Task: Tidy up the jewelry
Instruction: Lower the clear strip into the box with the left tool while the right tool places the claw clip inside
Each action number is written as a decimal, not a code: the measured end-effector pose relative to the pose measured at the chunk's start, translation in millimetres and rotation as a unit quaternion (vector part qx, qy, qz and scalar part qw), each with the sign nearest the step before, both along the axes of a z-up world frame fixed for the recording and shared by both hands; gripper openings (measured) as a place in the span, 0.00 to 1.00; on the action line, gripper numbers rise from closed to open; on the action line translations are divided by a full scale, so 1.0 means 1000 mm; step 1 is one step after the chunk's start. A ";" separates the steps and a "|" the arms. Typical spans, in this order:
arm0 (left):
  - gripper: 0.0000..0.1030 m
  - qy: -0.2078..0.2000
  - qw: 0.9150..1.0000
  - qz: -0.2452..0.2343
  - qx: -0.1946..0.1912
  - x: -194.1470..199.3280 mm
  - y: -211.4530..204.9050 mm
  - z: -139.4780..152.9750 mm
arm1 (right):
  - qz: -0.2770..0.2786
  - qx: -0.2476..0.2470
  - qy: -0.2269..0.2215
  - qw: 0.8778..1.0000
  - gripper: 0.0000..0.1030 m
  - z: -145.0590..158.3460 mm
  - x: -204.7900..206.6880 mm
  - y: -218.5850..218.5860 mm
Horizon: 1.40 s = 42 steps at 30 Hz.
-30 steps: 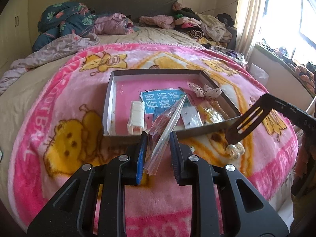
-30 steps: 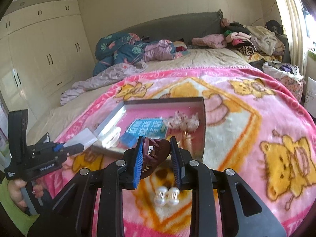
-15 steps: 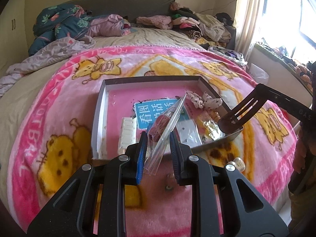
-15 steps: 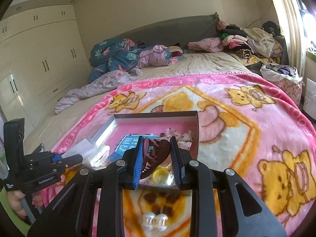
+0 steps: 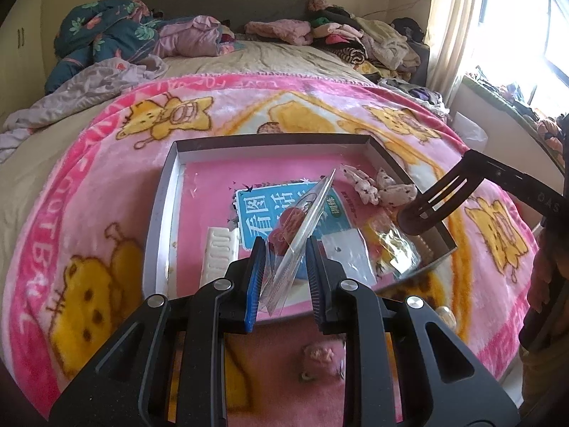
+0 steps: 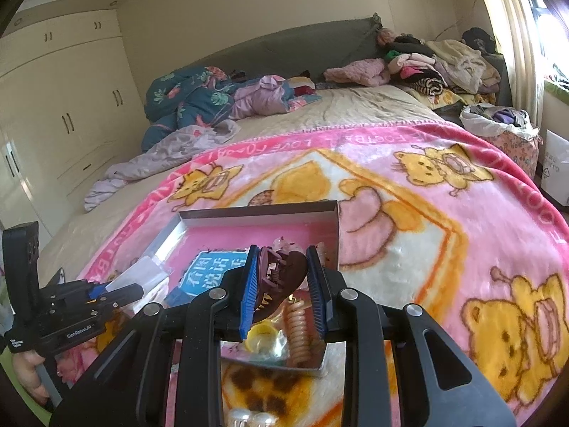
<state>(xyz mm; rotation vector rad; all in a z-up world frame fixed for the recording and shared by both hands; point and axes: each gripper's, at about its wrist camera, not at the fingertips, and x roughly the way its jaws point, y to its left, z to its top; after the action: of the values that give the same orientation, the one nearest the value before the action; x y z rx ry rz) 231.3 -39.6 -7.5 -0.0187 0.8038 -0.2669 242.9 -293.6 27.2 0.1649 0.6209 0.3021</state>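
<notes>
A shallow grey tray [image 5: 161, 210] with a pink floor lies on the pink blanket; it also shows in the right wrist view [image 6: 256, 215]. My left gripper [image 5: 284, 277] is shut on a clear plastic bag [image 5: 302, 227] with a red piece inside, held over the tray's near edge. My right gripper [image 6: 282, 284] is shut on a brown claw hair clip [image 6: 281, 274], held over the tray's right part; it also shows in the left wrist view [image 5: 416, 219]. In the tray lie a blue card [image 5: 270, 210], a white clip [image 5: 218, 252], a fabric bow [image 5: 377, 185] and small bags [image 5: 391, 242].
A pearl piece [image 6: 250, 420] lies on the blanket just outside the tray's near right corner, and a small pink piece [image 5: 322, 354] lies under my left gripper. Clothes and bedding [image 5: 117, 35] pile up at the far end of the bed. Wardrobes [image 6: 64, 106] stand on the left.
Both grippers have moved forward over the tray, each still holding its item. The pearl piece has slipped towards the bottom of the right wrist view.
</notes>
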 end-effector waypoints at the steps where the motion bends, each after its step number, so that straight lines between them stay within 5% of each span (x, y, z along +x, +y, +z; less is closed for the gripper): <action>1: 0.16 0.001 1.000 0.001 -0.001 0.003 0.000 -0.001 | 0.000 0.000 0.001 1.000 0.24 -0.001 0.002 0.000; 42: 0.16 0.034 0.996 0.078 -0.029 0.048 0.059 -0.036 | 0.087 0.025 0.079 0.993 0.25 -0.058 0.024 0.073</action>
<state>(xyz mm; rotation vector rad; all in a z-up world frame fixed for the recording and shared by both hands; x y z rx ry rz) 279.6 19.7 -43.8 -0.1452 0.8567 -0.1426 267.1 -220.5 -31.1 0.1845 0.7875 0.4768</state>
